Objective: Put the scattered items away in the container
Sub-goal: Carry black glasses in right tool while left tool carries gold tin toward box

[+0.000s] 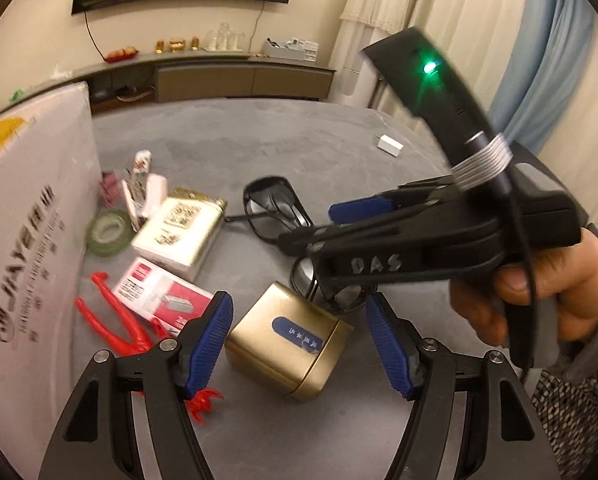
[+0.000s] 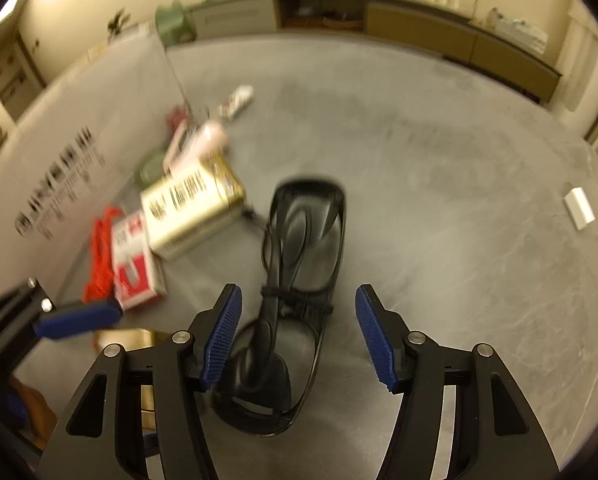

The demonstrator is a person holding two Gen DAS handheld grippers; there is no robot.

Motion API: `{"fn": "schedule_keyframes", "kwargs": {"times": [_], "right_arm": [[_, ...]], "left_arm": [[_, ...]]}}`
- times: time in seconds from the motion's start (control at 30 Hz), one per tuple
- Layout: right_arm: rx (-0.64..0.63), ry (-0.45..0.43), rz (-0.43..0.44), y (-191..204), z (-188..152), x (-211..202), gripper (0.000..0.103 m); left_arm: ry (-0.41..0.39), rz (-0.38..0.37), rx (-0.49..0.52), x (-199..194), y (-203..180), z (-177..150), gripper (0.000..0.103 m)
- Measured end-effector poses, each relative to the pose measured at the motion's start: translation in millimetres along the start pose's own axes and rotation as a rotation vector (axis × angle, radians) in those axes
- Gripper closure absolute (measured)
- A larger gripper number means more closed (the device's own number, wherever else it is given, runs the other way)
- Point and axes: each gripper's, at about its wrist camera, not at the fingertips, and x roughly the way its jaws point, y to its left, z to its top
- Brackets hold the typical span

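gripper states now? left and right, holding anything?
Left gripper: open, holding nothing, fingers either side of the gold tin.
Right gripper: open, holding nothing, poised over the black sunglasses.

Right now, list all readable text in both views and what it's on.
"JIAYE": large white box, on its side panel; the smaller print beside it is unreadable.
"DAS": handwritten on the right gripper body.
Gold tin: blue label with characters too small to read.
Cream-and-gold box: a QR-like mark and print, blurred.
Red-and-white packet: print too small.
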Motion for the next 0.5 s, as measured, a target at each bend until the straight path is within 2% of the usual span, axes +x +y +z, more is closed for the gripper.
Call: {"fn": "schedule_keyframes", "kwargs": {"times": [0.23, 0.33, 0.5], "right_arm": [[0.035, -0.02, -0.012, -10.6, -3.9, 6.8, 0.04], [0.026, -0.02, -0.028, -10.4, -6.2, 5.1, 0.065], [0.038, -0.011, -0.024, -11.5, -8.1, -1.1, 0.066]], "left_arm": [[0.057, -0.06, -0.085, 27.7, 10.0, -4.8, 0.033], [0.055, -0.091, -0.08, 28.1, 9.0, -8.5, 0.034], [0.061, -0.093, -0.048, 26.0, -0.9, -13.7, 0.036]]}}
